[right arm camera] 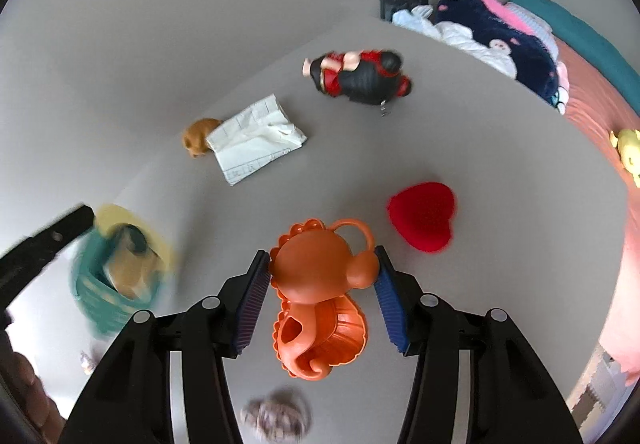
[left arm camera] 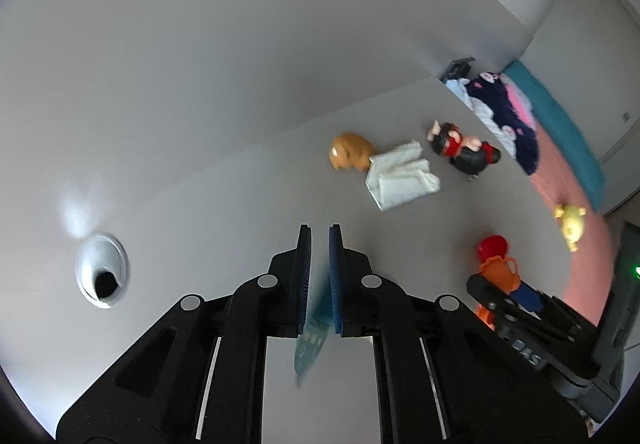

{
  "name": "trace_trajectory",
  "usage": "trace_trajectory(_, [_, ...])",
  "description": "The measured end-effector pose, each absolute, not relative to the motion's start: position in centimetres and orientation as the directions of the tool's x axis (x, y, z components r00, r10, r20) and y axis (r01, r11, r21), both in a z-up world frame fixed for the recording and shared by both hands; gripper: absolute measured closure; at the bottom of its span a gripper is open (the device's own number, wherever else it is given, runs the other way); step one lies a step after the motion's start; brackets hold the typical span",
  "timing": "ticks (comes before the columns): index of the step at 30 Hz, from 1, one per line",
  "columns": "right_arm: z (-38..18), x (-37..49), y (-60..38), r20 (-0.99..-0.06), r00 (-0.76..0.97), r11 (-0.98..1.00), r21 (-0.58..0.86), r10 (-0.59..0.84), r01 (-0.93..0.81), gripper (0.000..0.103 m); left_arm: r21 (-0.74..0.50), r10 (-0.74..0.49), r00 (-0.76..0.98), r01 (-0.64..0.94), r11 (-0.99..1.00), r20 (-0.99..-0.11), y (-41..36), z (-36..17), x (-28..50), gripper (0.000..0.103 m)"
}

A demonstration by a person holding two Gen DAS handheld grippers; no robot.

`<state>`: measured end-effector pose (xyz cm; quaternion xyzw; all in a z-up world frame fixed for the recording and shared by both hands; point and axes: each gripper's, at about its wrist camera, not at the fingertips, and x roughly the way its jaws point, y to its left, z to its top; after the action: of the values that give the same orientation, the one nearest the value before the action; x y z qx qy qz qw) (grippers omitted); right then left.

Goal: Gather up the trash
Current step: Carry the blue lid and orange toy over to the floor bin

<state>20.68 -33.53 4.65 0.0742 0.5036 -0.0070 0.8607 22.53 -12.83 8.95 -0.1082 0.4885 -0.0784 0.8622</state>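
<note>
- Left claw (left arm camera: 319, 244) is pressed together, pinching a teal wrapper (left arm camera: 310, 348).
- Right claw (right arm camera: 322, 276) pinches an orange toy (right arm camera: 320, 284) over the surface (right arm camera: 500, 164).
- A red heart (right arm camera: 422, 216) lies near the toy.

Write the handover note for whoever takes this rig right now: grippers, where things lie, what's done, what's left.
Left gripper: shut on a teal wrapper, which hangs lifted off the table.
Right gripper: fingers on both sides of the orange toy; contact on the left looks likely, a firm grip cannot be confirmed.
On the table: white folded paper, brown toy, doll, red heart, a blurred crumpled wad near the right gripper.
Done: wrapper picked up.
Left: drop it; no bin is in view. Paper and wad look like remaining trash.
</note>
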Motion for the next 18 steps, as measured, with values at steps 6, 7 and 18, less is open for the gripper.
trace_trajectory(6, [6.6, 18.4, -34.7, -0.849, 0.525, 0.986, 0.137, 0.068, 0.094, 0.050, -0.266, -0.248, 0.478, 0.031, 0.963, -0.843, -12.5, 8.1, 20.6, 0.100])
trace_trajectory(7, [6.8, 18.0, -34.9, -0.846, 0.528, 0.985, 0.141, 0.070, 0.096, 0.050, -0.252, -0.242, 0.483, 0.046, 0.967, -0.842, -12.8, 8.1, 20.0, 0.100])
trace_trajectory(18, [7.9, 15.0, -39.3, -0.831, 0.553, 0.973, 0.167, 0.054, 0.157, 0.050, -0.186, -0.276, 0.519, 0.219, 0.958, -0.809, -17.0, 8.3, 13.7, 0.006])
